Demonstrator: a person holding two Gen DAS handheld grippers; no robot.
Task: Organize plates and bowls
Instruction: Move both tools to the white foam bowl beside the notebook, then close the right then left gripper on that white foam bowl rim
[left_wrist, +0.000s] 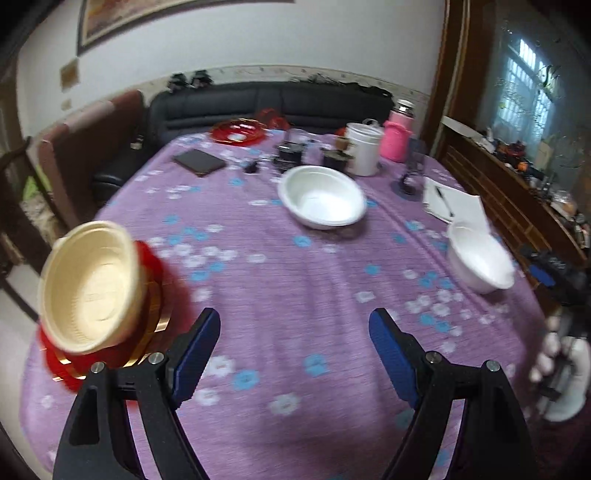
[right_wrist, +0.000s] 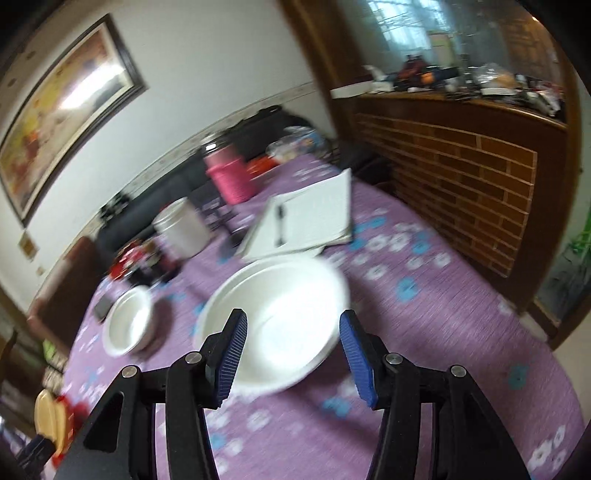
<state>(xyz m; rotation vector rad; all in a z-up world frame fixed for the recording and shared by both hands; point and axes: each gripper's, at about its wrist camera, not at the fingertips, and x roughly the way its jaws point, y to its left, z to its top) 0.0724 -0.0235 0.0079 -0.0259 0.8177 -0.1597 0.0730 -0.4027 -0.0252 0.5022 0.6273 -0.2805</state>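
Left wrist view
- Left gripper (left_wrist: 294, 350): blue-padded jaws spread wide, nothing between them, above the purple flowered tablecloth (left_wrist: 295, 295)
- Cream bowl (left_wrist: 90, 284): at the left table edge, tilted toward the camera, sitting on red plates with gold rims (left_wrist: 155, 306); blurred
- White bowl (left_wrist: 322, 195): upright at mid-table, apart from the other dishes
- Second white bowl (left_wrist: 480, 258): near the right edge, tipped, just in front of an open notebook (left_wrist: 454, 201) with a pen on it
- Far end: red dish (left_wrist: 238, 130), dark flat case (left_wrist: 199, 161), white canister (left_wrist: 364, 148), pink flask (left_wrist: 399, 138), small dark pots (blurred)
- Black sofa (left_wrist: 266, 107) beyond the table

Right wrist view
- Right gripper (right_wrist: 293, 356): jaws apart, pads clear of everything; the large white bowl (right_wrist: 280, 317) lies just beyond and between the tips, untouched
- Smaller white bowl (right_wrist: 127, 321): to the left, apart from the large one
- Notebook (right_wrist: 306, 218) with pen: just behind the large bowl
- White canister (right_wrist: 183, 229) and pink flask (right_wrist: 231, 175): farther back
- Cream bowl (right_wrist: 50, 417): bottom left, seen edge-on against red plates (right_wrist: 75, 410)
- Brick-patterned counter (right_wrist: 461, 184): right of the table
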